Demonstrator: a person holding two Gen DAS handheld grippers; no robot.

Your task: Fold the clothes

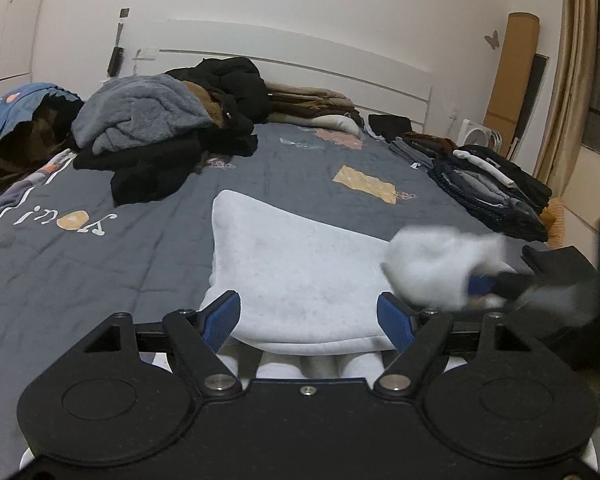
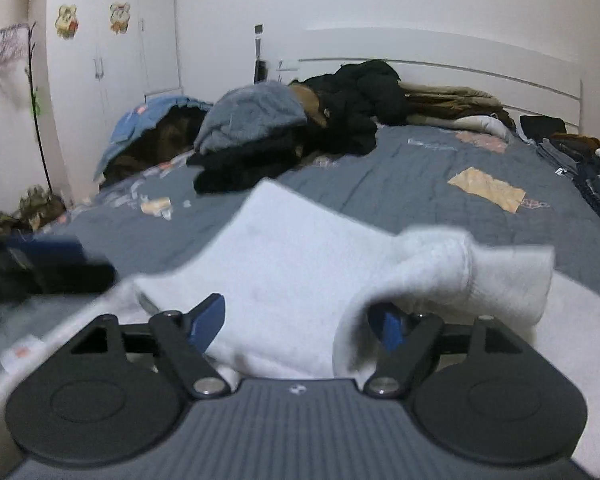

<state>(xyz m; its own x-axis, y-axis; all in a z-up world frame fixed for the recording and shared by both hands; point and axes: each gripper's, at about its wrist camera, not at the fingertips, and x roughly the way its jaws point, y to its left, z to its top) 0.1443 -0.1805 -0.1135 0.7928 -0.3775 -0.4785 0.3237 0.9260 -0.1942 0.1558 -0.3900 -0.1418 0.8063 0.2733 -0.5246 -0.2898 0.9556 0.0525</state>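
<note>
From my left wrist: my left gripper [image 1: 308, 318] stands spread wide, its blue pads either side of the near hem of the white garment [image 1: 296, 276] and gripping nothing. The garment lies partly folded on the grey quilt [image 1: 100, 272], a flat slab with its near edge drooping over the side of the bed toward me. To the right, blurred, my right gripper [image 1: 488, 282] is tangled in a bunched white cuff or sleeve end, lifted above the slab; I judge it is being carried across so it lands on the body of the garment. A heap of unfolded clothes [image 1: 160, 128] sits at the far left by the headboard, and a row of folded stacks [image 1: 488, 184] lines the right edge, which I take as sorted from unsorted.

From my right wrist: the right gripper has its fingers apart, and the sleeve [image 2: 452, 280] is draped over and around the right-hand finger, hooked there more than pinched. The left-hand pad is bare. The flat part of the white garment spreads ahead, between the fingers and the quilt. The picture is smeared, so the hold looks loose; I judge the sleeve could slide off before it is laid down
</note>
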